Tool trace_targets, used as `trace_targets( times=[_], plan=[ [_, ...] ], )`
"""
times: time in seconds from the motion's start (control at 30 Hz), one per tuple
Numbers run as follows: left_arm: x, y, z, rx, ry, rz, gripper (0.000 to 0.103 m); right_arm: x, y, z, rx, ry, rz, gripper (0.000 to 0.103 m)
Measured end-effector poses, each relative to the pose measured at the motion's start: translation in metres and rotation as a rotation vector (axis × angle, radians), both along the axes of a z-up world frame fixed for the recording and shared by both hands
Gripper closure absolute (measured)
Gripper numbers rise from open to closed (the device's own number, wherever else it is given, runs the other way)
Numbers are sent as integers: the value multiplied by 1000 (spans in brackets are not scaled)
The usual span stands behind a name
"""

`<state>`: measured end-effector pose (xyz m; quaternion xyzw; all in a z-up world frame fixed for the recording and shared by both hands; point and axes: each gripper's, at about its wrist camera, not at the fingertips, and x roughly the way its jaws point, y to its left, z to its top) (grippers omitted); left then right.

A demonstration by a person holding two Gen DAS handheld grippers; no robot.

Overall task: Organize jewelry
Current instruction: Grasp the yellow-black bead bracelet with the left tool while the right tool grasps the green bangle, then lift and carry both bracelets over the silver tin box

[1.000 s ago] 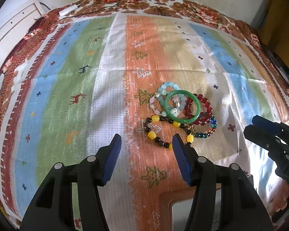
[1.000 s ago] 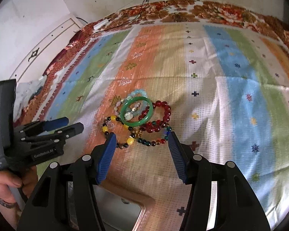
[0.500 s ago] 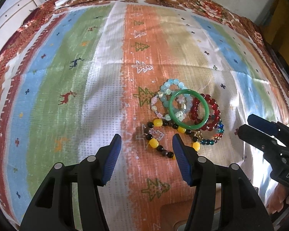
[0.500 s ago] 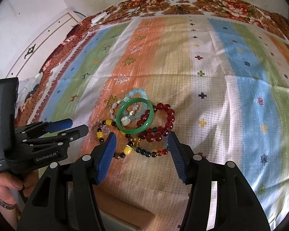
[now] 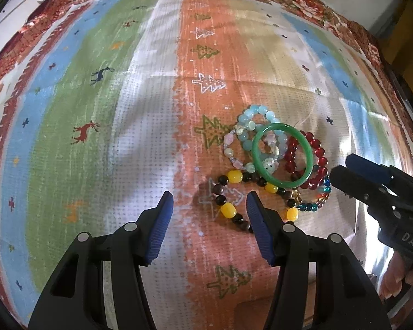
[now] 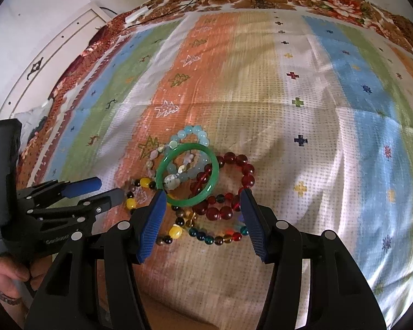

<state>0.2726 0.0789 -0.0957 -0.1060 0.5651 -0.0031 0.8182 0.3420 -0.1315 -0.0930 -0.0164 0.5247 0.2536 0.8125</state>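
Green bangle (image 6: 186,175) overlaps tangled beads (image 6: 223,189), so my spread right gripper (image 6: 201,224) may snag several; left gripper (image 5: 209,224) gapes too.

Black-and-yellow bracelet (image 5: 235,192) partly behind left gripper's finger (image 5: 258,231), far cloth blurred

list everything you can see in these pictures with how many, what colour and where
green bangle: one, green, on top of the bracelet pile mid-cloth
red bead bracelet: one, dark red, right of the bangle, partly under it
pale blue bead bracelet: one, light blue, far side of the pile
yellow and black bead bracelet: one, near left of the pile
multicolour bead bracelet: one, near edge
striped cloth: one, multicoloured, under everything
left gripper: black, blue pads, open
right gripper: same, open over the pile
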Motion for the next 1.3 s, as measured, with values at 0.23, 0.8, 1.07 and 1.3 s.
trace_targets(
  times=[0.23,0.8,1.07,1.3],
  plan=[
    [7,0,-8,0,15,-17,48,12,9,-13,-38,19,18,47],
    [10,-12,-24,32,19,-81,48,30,19,-34,-71,86,47,70],
    [8,-23,-29,146,6,-156,53,27,21,-32,-76,79,71,81],
    [9,-13,-30,155,9,-150,91,25,22,-28,-84,62,80,94]
  ],
)
